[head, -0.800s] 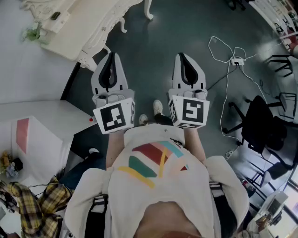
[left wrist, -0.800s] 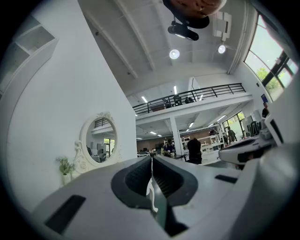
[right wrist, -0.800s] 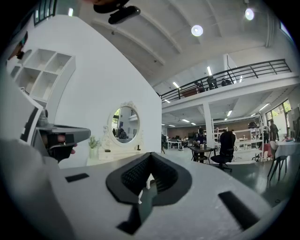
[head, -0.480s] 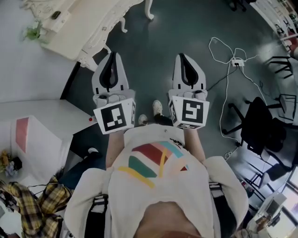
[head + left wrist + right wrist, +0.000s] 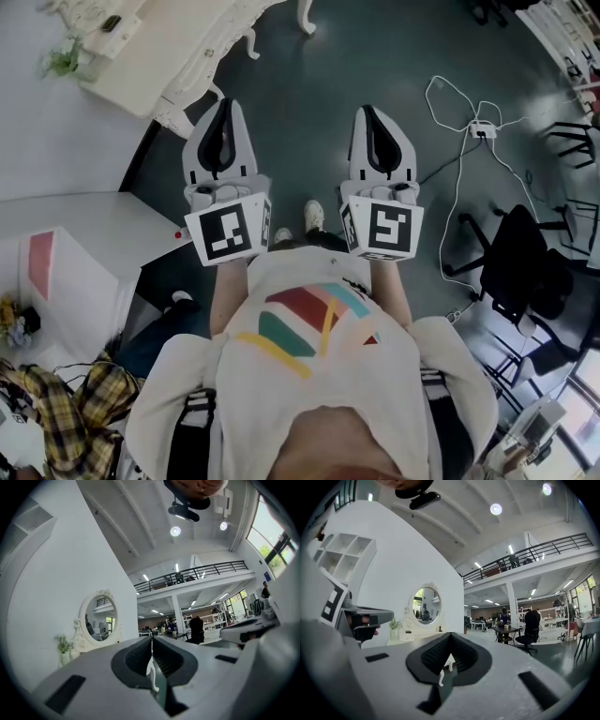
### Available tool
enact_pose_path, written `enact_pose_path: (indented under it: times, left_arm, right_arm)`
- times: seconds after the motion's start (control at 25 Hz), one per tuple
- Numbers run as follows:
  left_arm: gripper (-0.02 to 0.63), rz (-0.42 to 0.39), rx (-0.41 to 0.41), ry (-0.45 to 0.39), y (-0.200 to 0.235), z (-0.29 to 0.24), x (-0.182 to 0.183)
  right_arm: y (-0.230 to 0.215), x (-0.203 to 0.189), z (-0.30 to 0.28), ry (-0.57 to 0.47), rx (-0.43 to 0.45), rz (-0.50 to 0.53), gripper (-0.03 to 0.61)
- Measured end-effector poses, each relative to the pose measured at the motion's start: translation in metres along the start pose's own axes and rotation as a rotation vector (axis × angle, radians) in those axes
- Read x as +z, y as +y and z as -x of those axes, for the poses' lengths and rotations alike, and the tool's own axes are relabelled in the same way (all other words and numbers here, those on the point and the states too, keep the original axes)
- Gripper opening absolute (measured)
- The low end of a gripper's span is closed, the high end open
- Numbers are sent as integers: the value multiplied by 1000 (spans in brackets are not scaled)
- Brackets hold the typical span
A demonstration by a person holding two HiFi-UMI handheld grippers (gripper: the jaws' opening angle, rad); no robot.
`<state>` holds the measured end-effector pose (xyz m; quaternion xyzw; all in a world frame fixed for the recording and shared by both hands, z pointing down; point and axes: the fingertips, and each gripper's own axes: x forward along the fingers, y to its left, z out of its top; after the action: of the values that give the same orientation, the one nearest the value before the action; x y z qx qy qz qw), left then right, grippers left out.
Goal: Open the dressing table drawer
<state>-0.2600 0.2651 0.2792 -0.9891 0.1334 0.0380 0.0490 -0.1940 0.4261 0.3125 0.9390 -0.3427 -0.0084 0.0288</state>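
The left gripper (image 5: 223, 103) and right gripper (image 5: 368, 111) point level, side by side in front of the person, each with its jaws pressed together on nothing, likely because the reach has not begun. The dressing table (image 5: 173, 52) stands ahead to the left, well apart from both; its drawer cannot be made out.

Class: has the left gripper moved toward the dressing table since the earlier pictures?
No: the left gripper keeps about the same gap to the dressing table corner.
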Motion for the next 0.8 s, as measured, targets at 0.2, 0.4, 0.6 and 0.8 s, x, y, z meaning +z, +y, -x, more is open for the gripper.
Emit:
enact_pose_path:
  times: [0.2,0.4,0.6,0.8]
  left_arm:
    - [9,-21,17,-20,-21,-22,5]
    - [9,-33,13,-44,-39,-45,15]
    - [9,-28,9,-76,-42,-72,18]
    - [9,-27,-10,-115,-45,-102,18]
  right_arm:
    - [-24,-6,-8,-2,44,18,0]
    - [-49,-3,-21,-16,54,11,0]
    - [-61,0,-37,-41,56,29,0]
    - [-76,0,-58,-57,43,50,0]
